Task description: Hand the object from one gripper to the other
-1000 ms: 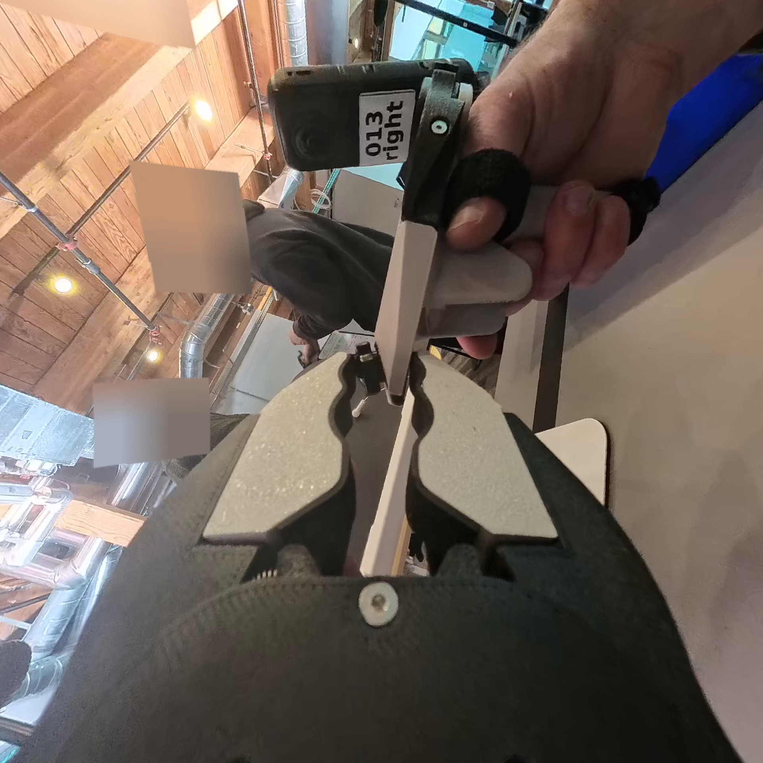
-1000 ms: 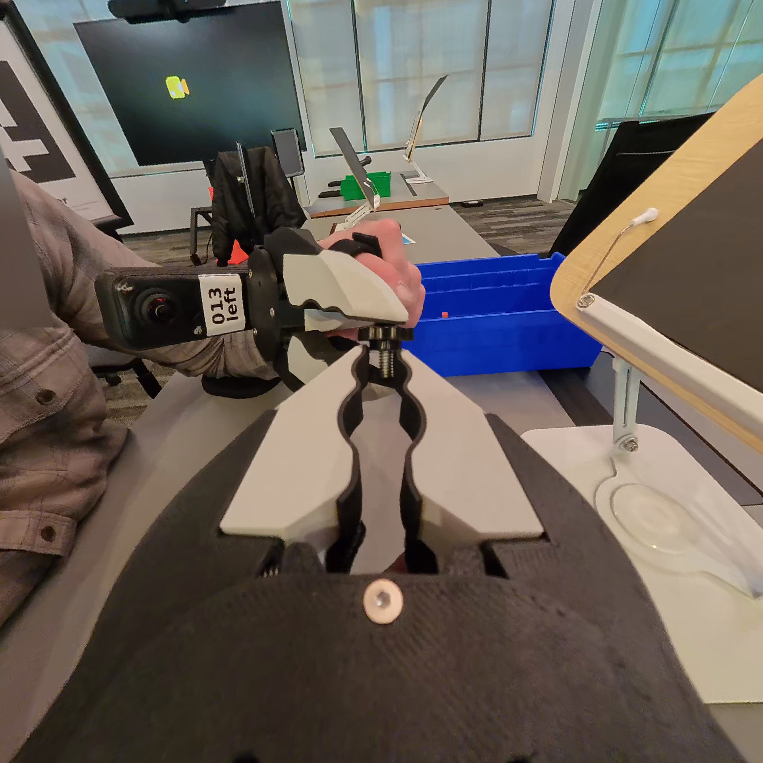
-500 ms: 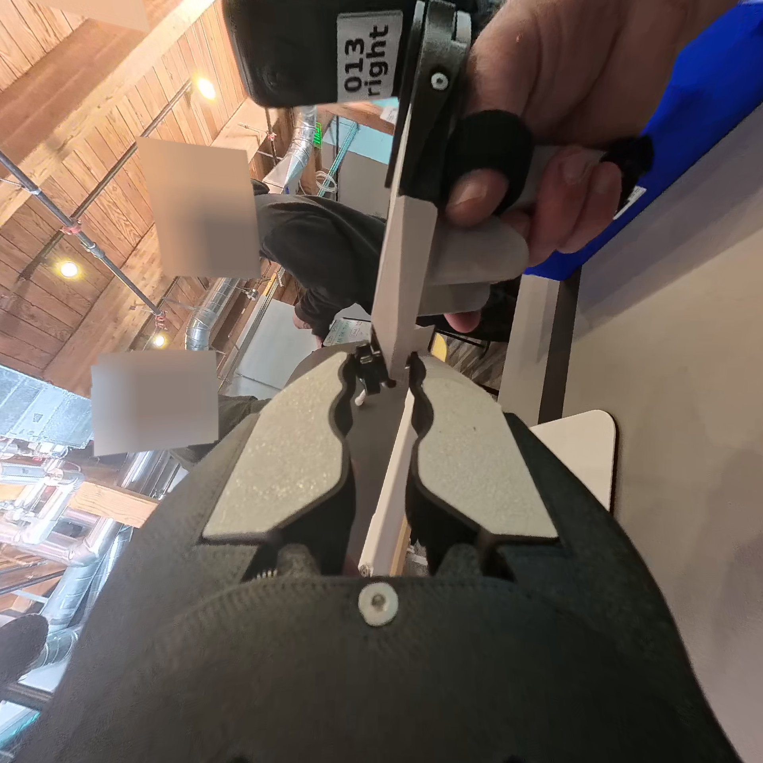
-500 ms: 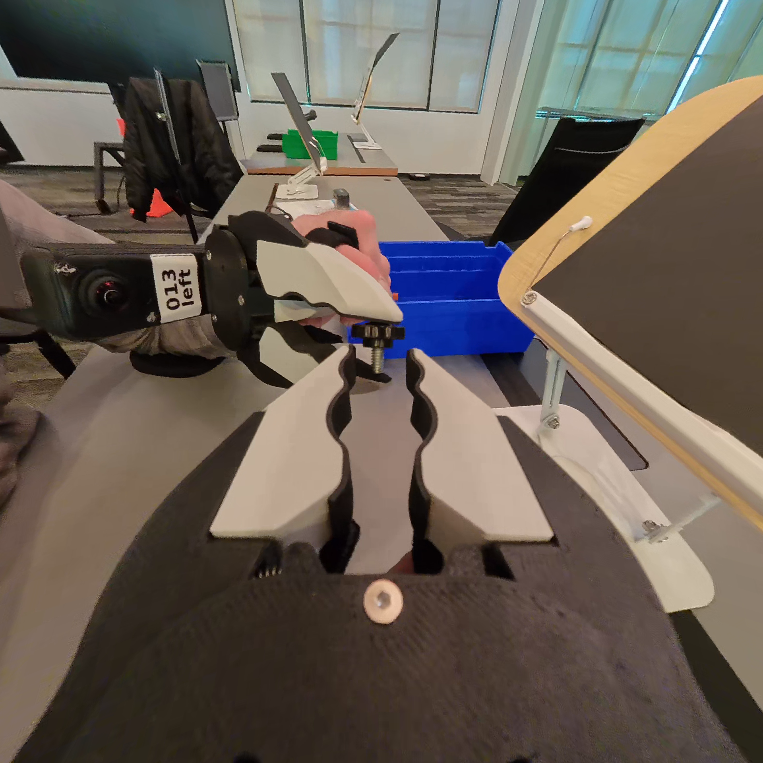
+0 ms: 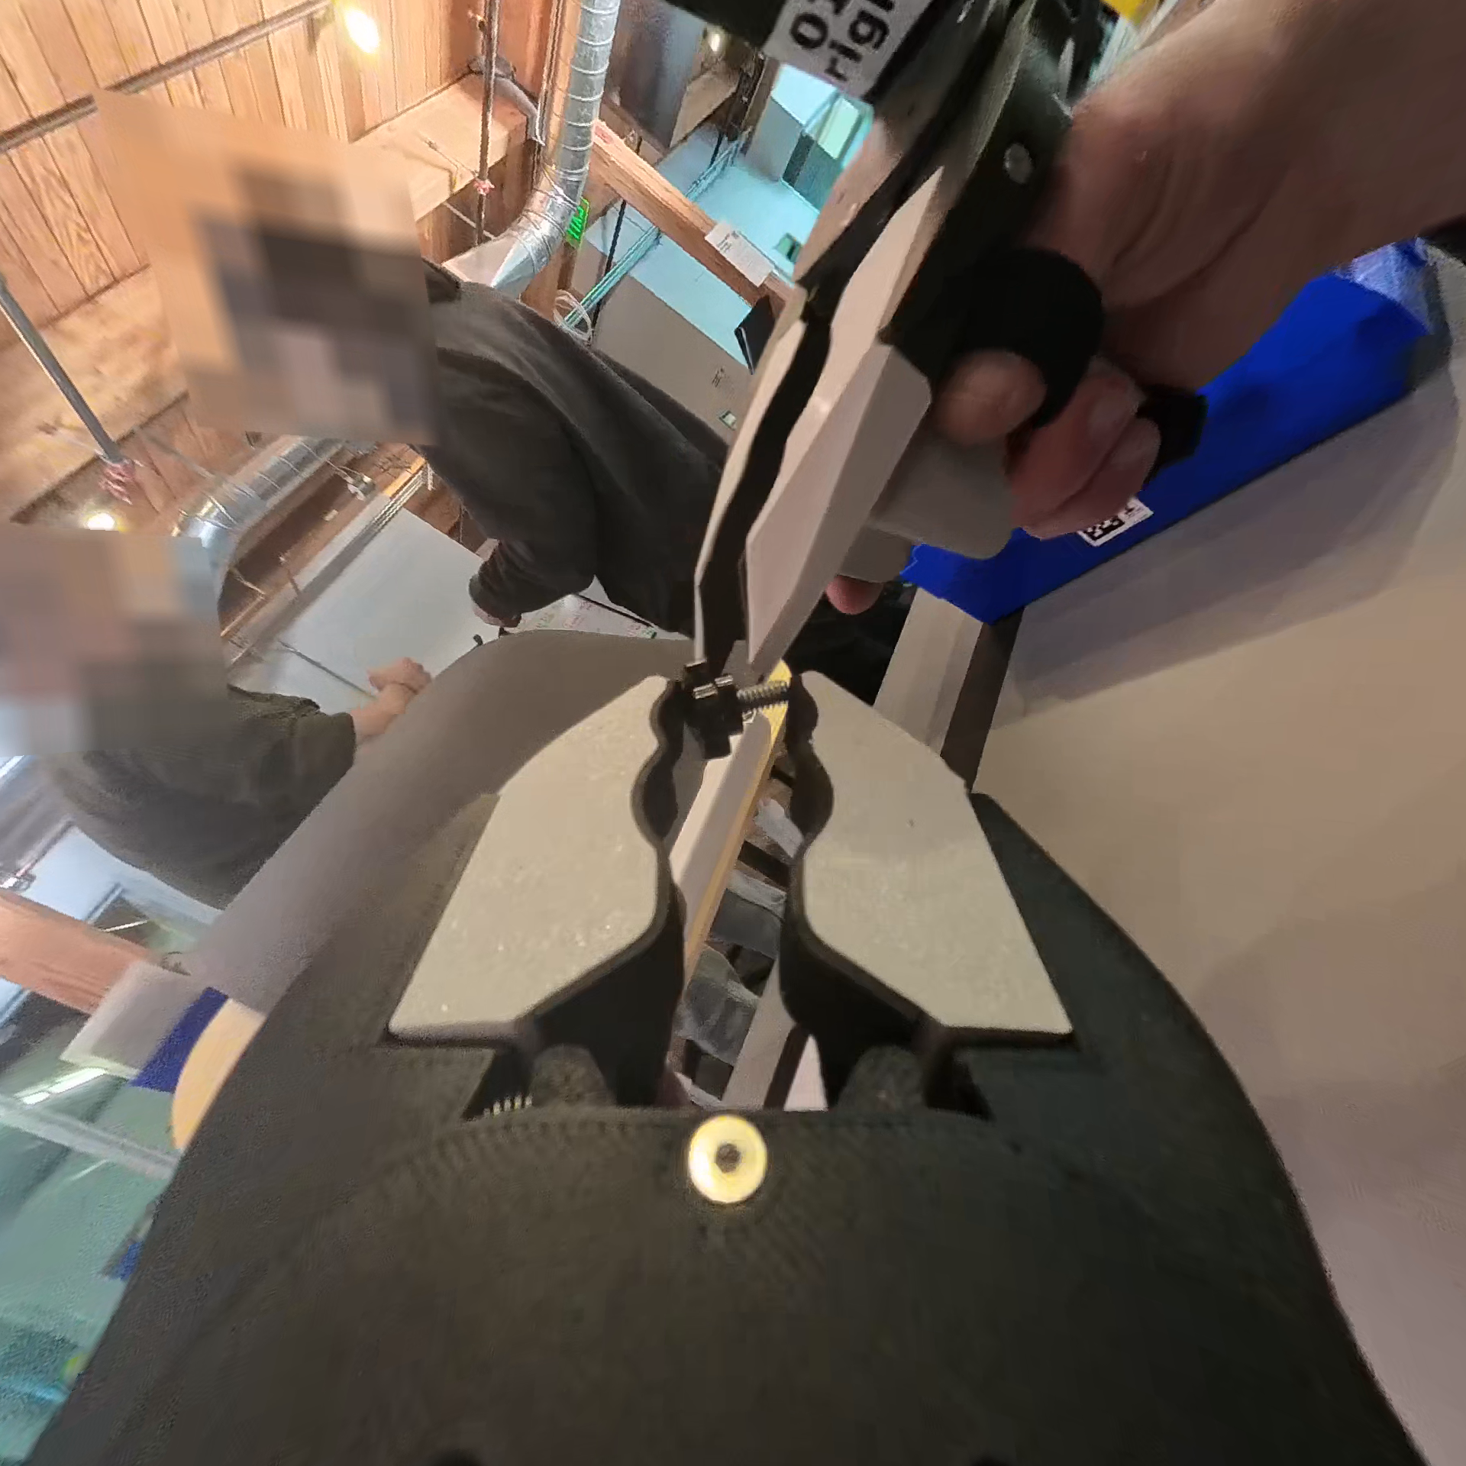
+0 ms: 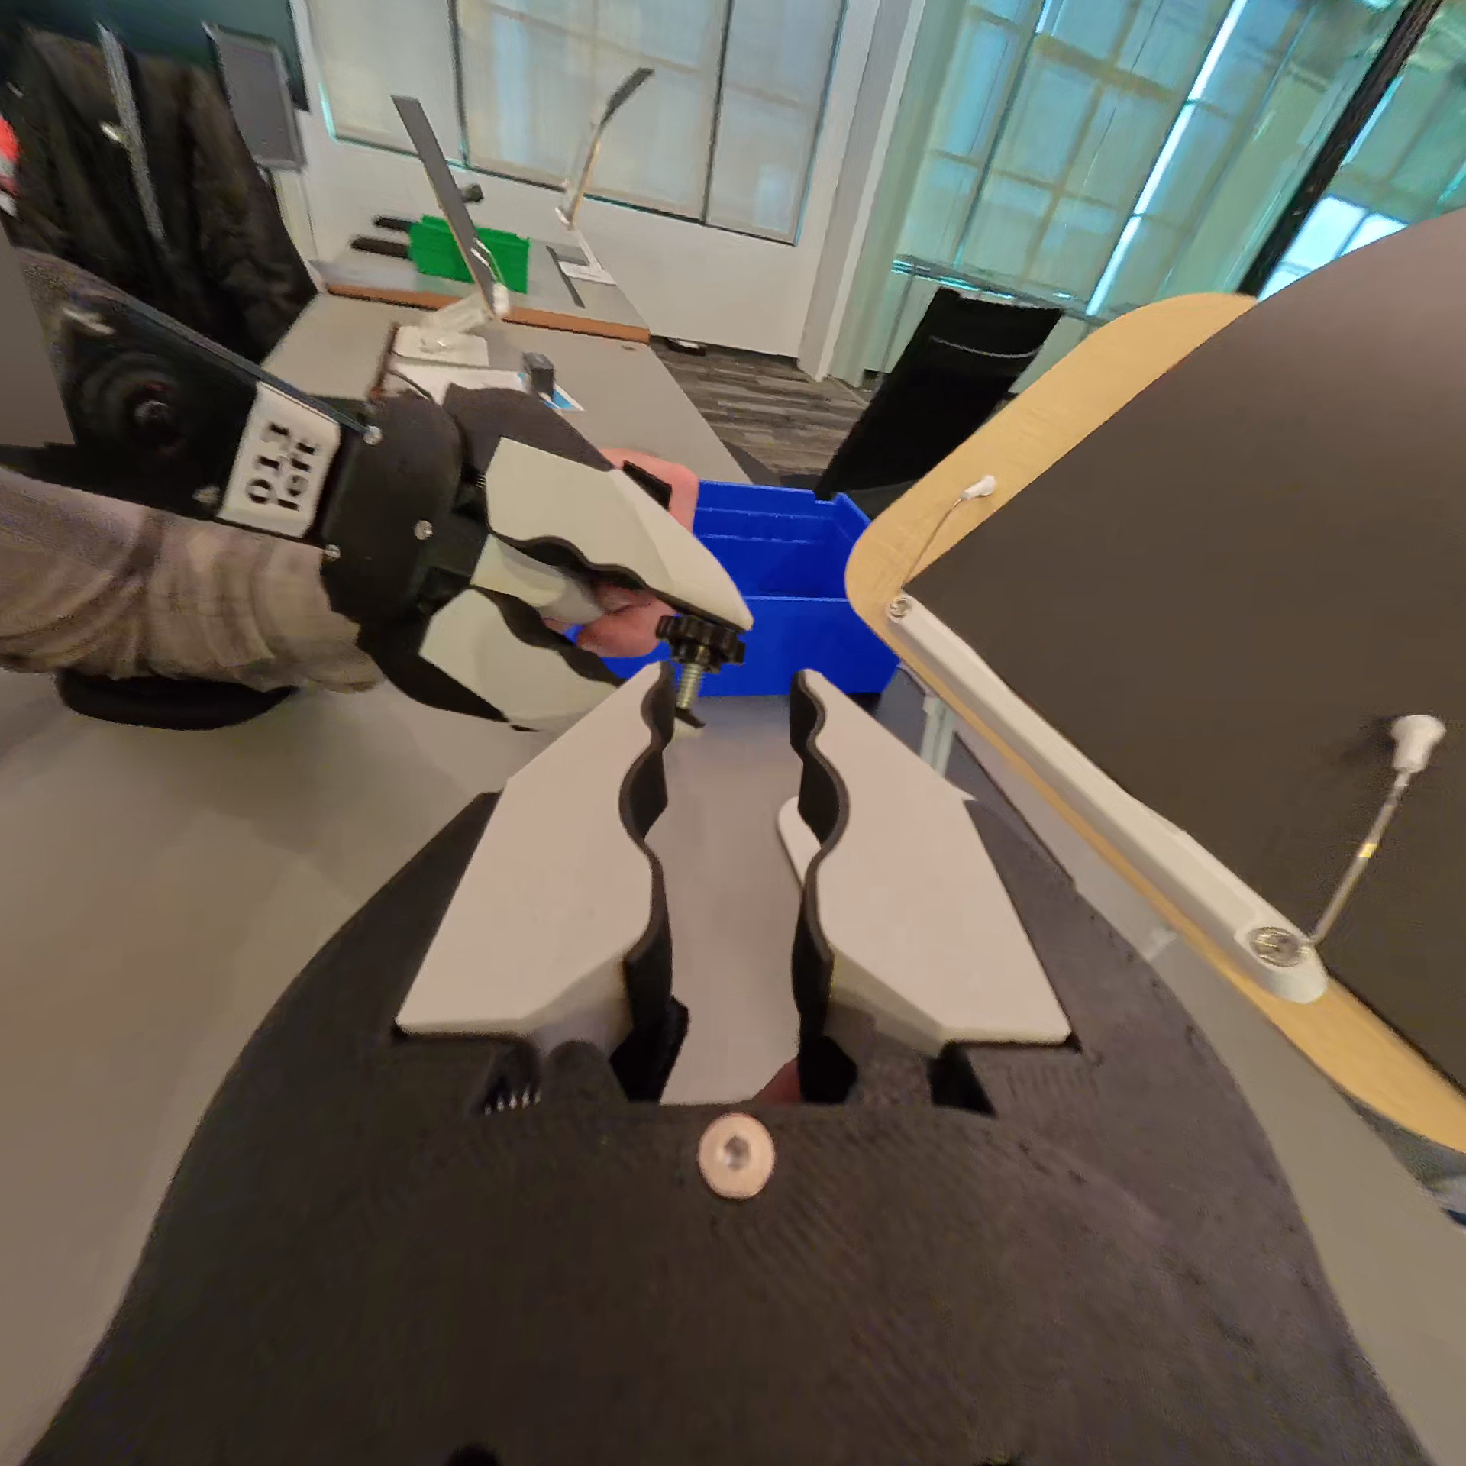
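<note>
Right tongs (image 6: 730, 690) spread wide, nothing in them. Left tongs (image 5: 734, 690) part-way apart but loaded. Both meet over the grey table (image 6: 198, 833), with the blue bin (image 6: 793, 571) just behind.

The bolt (image 6: 698, 638) has a black knob and a short thread. It's pinched end to end in the left tongs, knob against one tip and thread end against the other. The thread sits just inside the right tongs' mouth, hard up against one tip and off-centre.

Step looks like mid-handover: giver holding, taker not yet gripping. Next I'd shift the right tongs sideways to centre the thread, then squeeze. Left lets go only once that grip is firm. There's little bare thread to grab, so a slip is likely.
</note>
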Demonstrator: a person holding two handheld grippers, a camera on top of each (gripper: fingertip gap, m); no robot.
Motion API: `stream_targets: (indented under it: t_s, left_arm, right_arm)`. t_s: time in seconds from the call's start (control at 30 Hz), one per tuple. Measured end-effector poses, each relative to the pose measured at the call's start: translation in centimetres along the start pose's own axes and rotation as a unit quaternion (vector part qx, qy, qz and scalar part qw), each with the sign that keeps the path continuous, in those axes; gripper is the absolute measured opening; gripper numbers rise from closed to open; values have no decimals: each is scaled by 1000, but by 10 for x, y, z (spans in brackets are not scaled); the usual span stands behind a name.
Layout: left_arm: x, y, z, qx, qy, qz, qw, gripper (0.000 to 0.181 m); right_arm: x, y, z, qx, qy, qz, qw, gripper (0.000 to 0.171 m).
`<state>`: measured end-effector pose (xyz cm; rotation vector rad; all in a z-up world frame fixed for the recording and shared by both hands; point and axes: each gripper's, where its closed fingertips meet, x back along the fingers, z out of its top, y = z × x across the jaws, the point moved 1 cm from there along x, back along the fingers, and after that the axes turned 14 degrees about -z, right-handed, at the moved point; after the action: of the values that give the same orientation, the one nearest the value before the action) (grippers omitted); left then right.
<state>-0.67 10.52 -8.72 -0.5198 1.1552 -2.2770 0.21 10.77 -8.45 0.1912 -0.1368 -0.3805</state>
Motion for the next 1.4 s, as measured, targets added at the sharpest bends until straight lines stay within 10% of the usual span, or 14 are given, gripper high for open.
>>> stream_targets:
  t_s: [0.6, 0.9, 1.4]
  left_arm:
    - [8, -9, 6, 233, 111, -90, 962, 24]
    - [8, -8, 16, 321, 156, -131, 925, 24]
    - [5, -7, 25, 428, 192, -159, 869, 24]
  right_arm:
    - [6, 2, 6, 210, 36, -78, 974, 28]
    - [-3, -11, 12, 459, 97, -183, 864, 23]
    - [-8, -9, 20, 566, 107, -279, 768, 27]
